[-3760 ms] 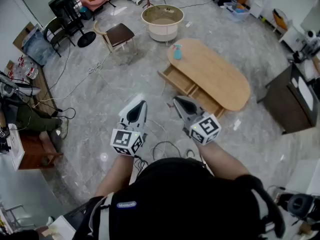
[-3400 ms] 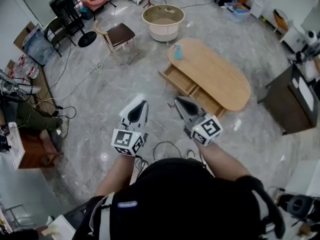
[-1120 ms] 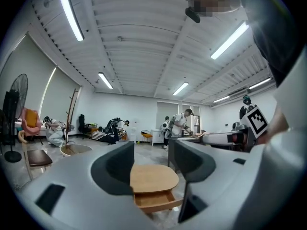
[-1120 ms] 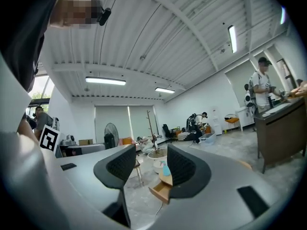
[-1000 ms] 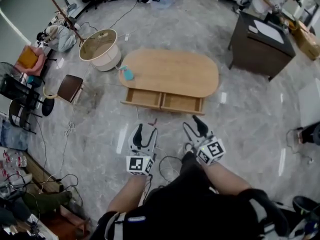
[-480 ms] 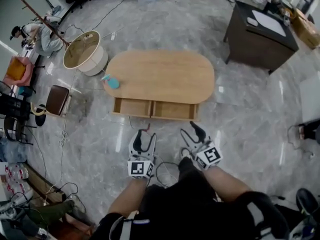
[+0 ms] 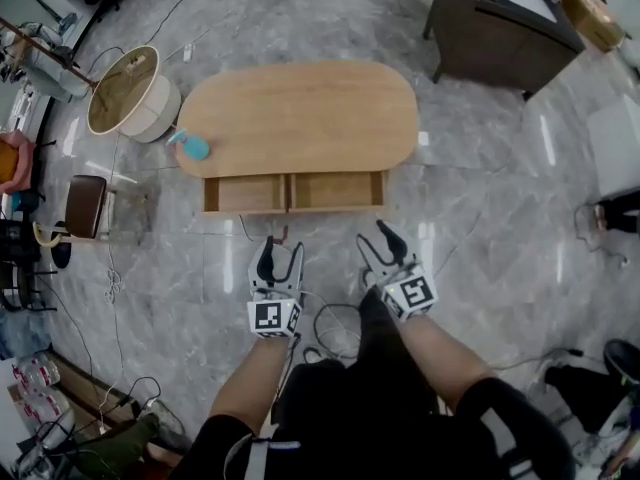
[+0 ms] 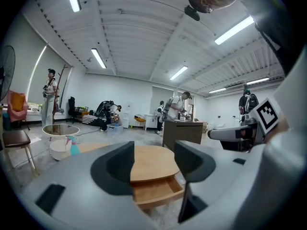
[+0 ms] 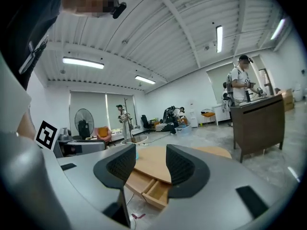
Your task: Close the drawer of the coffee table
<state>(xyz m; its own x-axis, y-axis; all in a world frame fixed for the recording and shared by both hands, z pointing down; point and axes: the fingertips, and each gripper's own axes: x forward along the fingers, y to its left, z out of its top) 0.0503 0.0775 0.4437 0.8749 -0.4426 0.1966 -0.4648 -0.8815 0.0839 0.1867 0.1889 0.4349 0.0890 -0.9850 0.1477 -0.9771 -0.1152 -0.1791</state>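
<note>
Currently both drawers of the coffee table [image 7: 300, 108] are standing pulled out from its near long side, facing you. The left drawer [image 7: 246, 194] and the right drawer [image 7: 336, 190], as the head view shows them, are sitting side by side and touching, and both are looking empty. Nothing of the closing is showing as done. Judging from this, the whole push is yet to come, and the task sentence is not saying which drawer it means.

You are holding the left gripper [image 7: 280, 260] just short of the drawers, roughly in line with the seam between them. Its jaws are spread apart with nothing in them, and in the left gripper view an open drawer is showing through the gap. The right gripper [image 7: 378, 248] is hanging near the right drawer's outer end, its jaws likewise parted and empty. Neither gripper is touching a drawer front.

Farther out, a teal spray bottle [image 7: 190, 147] is standing on the table's left end. A round tub [image 7: 128, 93] is sitting on the floor [image 7: 500, 198] beyond that end. A dark cabinet [image 7: 490, 23] is standing past the far right corner, and loose cables [image 7: 335, 320] are lying by your feet.
</note>
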